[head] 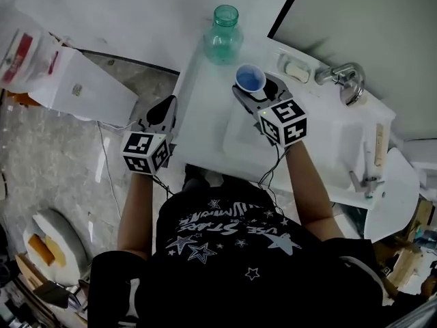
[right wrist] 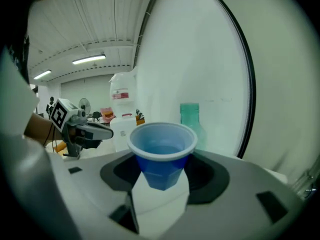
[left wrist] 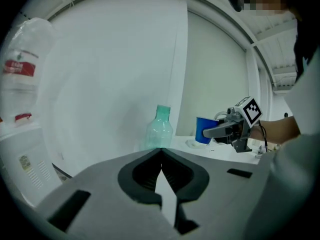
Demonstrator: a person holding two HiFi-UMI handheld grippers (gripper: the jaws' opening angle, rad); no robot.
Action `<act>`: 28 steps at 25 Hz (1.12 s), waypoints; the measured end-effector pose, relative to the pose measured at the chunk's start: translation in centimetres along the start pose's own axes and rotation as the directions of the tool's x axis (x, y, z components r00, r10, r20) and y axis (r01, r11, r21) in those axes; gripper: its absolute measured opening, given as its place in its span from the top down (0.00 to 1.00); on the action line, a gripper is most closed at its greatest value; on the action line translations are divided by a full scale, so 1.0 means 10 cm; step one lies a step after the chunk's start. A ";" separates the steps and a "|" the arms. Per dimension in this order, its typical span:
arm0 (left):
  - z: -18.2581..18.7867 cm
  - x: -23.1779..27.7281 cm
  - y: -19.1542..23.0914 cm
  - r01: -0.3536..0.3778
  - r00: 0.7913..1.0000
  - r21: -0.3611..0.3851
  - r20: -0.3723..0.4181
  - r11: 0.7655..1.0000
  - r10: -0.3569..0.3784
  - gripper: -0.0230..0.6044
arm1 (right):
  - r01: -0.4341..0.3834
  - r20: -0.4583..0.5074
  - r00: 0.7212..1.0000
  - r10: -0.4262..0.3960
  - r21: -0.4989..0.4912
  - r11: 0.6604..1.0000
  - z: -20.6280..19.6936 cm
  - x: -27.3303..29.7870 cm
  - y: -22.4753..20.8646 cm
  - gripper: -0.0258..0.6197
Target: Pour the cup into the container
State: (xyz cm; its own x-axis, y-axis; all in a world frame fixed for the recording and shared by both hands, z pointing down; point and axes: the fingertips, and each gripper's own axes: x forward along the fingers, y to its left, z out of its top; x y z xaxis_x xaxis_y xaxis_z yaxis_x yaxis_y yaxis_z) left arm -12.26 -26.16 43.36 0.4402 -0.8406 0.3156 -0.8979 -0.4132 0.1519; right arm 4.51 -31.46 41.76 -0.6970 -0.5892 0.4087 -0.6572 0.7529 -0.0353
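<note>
The right claw (right wrist: 161, 176) grips the upright blue cup (right wrist: 162, 146), which has liquid low inside. The green bottle (head: 223, 36) stands neck up on the tabletop (head: 205, 125), just beyond the cup and slightly to its left, so the pour likely tips forward. The left claw (left wrist: 161, 159), closed and empty, hangs farther off. Only the right gripper view shows the liquid; only the head view shows the cup-to-bottle gap.

One cup (head: 250, 78), one bottle (head: 223, 36), seemingly.
</note>
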 end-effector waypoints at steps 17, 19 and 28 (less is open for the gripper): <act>0.78 0.50 0.33 0.162 0.984 0.070 0.061 0.984 -0.166 0.95 | 0.152 -0.016 0.988 -0.152 0.023 0.988 0.75 0.09 -0.63 0.56; 0.86 0.58 0.35 0.175 0.981 0.073 0.067 0.982 -0.180 0.95 | 0.169 -0.019 0.985 -0.169 0.013 0.985 0.82 0.12 -0.70 0.56; 1.10 0.85 0.48 0.224 0.969 0.076 0.090 0.972 -0.230 0.95 | 0.212 -0.074 0.974 -0.216 -0.059 0.976 1.08 0.35 -1.01 0.56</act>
State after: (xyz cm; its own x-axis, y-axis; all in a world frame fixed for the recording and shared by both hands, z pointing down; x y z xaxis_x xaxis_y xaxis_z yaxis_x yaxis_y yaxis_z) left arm -12.80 -39.12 36.44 0.6333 -0.7512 0.1862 -0.7739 -0.6159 0.1474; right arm 5.57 -44.34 33.70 -0.5157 -0.7146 0.4727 -0.7718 0.6270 0.1057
